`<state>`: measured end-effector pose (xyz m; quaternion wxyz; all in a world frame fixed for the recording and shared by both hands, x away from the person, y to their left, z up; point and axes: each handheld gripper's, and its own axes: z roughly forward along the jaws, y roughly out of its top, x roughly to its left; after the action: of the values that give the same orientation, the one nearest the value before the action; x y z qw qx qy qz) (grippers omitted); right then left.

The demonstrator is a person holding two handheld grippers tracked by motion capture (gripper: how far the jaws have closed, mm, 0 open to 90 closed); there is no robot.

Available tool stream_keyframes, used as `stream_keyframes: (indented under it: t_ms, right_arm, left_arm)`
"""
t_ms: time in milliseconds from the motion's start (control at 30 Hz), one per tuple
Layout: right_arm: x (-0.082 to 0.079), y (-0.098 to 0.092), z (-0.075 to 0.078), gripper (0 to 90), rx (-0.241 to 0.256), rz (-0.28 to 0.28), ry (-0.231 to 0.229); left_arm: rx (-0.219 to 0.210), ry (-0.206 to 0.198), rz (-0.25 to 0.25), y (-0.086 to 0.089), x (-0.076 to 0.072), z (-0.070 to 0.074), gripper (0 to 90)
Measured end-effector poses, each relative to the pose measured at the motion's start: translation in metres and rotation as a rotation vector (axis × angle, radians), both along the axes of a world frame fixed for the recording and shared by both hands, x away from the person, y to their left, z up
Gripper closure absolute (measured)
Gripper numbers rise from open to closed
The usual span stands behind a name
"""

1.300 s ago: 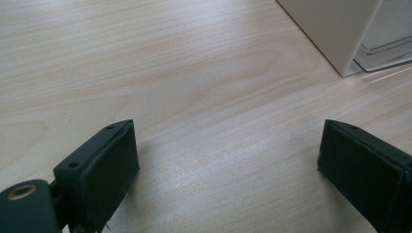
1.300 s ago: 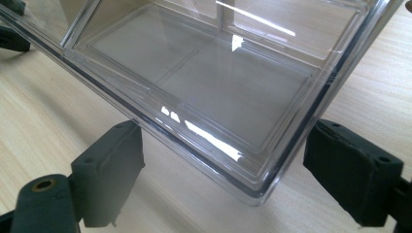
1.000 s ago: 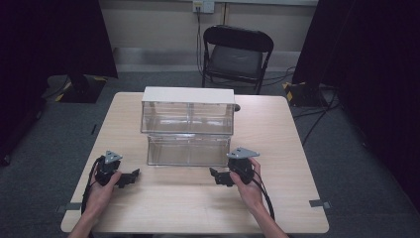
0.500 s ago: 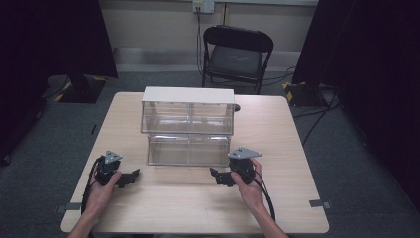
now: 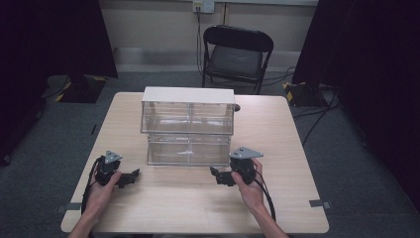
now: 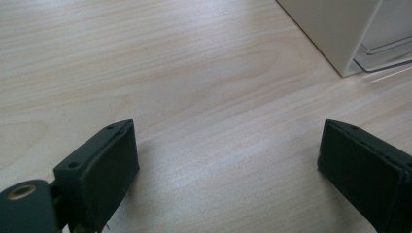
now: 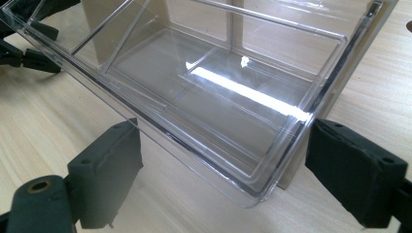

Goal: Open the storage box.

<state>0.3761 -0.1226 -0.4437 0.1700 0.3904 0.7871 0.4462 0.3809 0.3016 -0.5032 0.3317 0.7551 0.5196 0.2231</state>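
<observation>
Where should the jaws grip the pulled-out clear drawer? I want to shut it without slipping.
Take the clear drawer by its front wall, coming from the person's side of the table. That wall juts out of the white cabinet and is thin. The open right gripper already faces it.

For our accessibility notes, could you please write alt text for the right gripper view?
A clear plastic drawer, pulled out and empty, lies just beyond the open right gripper, whose black jaws stand wide apart over the wooden table.

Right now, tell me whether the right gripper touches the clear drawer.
Apart. The right gripper view shows right gripper open, bare table between its jaws and clear drawer.
</observation>
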Motion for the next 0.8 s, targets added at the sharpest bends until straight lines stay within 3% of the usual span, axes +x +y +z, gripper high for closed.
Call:
stream_keyframes:
  t_ms: [800]
  right_arm:
    - [-0.0022, 0.0014, 0.0025, 12.7, 0.003, -0.009, -0.009]
  left_arm:
    - [0.001, 0.002, 0.0, 0.0, 0.0, 0.0002, 7.1]
